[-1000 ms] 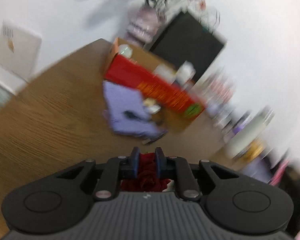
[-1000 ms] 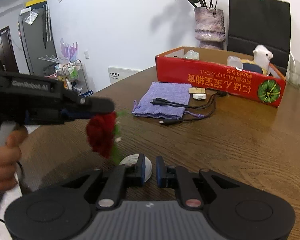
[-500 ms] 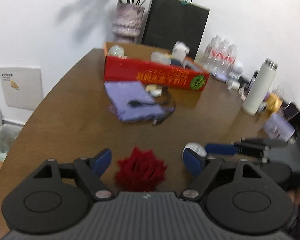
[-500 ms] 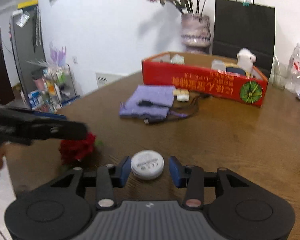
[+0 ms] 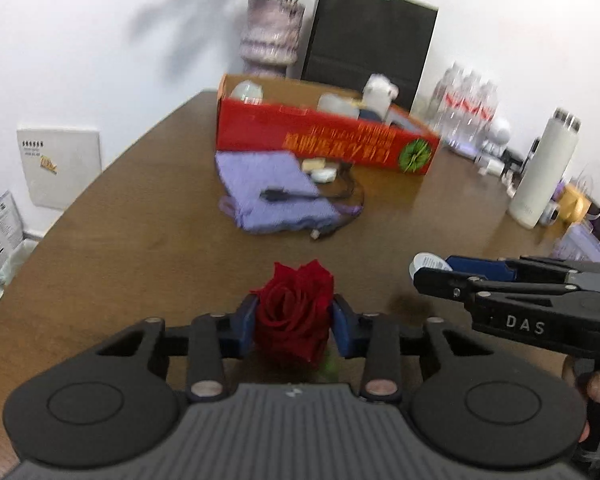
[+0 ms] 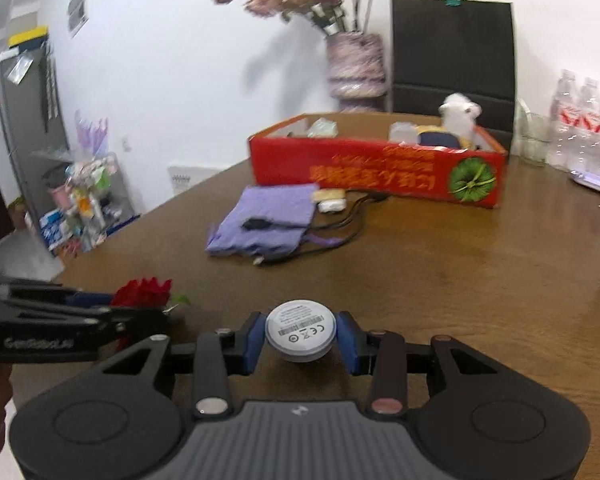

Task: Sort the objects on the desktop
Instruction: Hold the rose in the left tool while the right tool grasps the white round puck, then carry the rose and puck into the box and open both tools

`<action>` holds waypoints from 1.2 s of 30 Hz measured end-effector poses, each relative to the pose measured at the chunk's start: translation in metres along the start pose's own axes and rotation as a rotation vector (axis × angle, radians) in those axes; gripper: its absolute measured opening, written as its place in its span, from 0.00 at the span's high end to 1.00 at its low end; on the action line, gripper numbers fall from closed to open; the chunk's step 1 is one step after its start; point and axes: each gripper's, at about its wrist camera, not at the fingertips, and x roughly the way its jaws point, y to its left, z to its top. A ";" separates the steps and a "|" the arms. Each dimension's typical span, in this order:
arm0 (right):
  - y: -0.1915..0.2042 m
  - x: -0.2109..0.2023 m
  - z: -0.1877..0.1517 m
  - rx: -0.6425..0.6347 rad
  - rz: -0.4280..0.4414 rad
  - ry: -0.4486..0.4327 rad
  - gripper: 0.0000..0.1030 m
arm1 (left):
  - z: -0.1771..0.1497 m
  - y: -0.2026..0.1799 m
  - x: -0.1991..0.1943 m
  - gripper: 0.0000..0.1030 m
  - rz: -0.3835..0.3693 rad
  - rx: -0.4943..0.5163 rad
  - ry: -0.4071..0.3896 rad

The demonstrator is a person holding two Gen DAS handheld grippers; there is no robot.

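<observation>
**Both grippers loaded, red box ahead**

Your left gripper [image 5: 294, 322] is pinched onto the red rose [image 5: 293, 312], blue pads sunk against soft, layered petals. Squeeze harder and you'll bruise it; ease off and that loose bloom could slip. Your right gripper [image 6: 300, 338] clasps the white puck [image 6: 300, 335] by its smooth, rounded plastic rim, so it could squirt out or tilt. Both sit well short of the red box [image 6: 376, 170], a glossy cardboard tray. In front of the box, the knitted purple pouch [image 6: 266, 220] and the black cables [image 6: 340, 224] could snag a low carry above the wood-grain desk [image 6: 480, 272].
</observation>
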 end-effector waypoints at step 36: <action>-0.104 0.200 0.238 0.061 0.053 0.179 0.63 | 0.266 -0.001 0.254 0.64 0.069 -0.006 0.118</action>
